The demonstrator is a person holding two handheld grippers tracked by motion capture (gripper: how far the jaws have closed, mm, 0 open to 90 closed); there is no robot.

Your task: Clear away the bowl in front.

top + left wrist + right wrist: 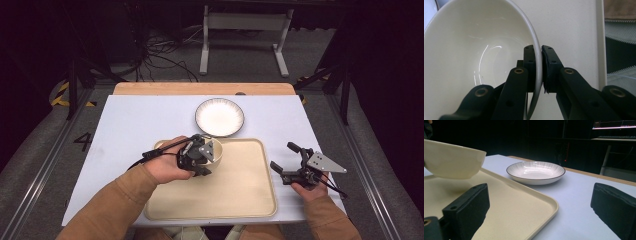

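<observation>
A cream bowl (216, 151) hangs just above the far left part of the beige tray (240, 195), tilted. My left gripper (200, 156) is shut on its rim; in the left gripper view the pads (549, 67) pinch the bowl's wall (474, 50), one inside and one outside. In the right gripper view the bowl (451, 160) floats clear of the tray (519, 200). My right gripper (290, 156) stands open beside the tray's right edge, nothing between its fingers (466, 210). A white plate with a dark rim (219, 117) (536, 172) lies beyond the tray.
A white mat (135, 125) covers the wooden table (150, 88). Dark floor with cables and a white desk frame (245, 30) lies past the far edge. Rails run along both sides of the table.
</observation>
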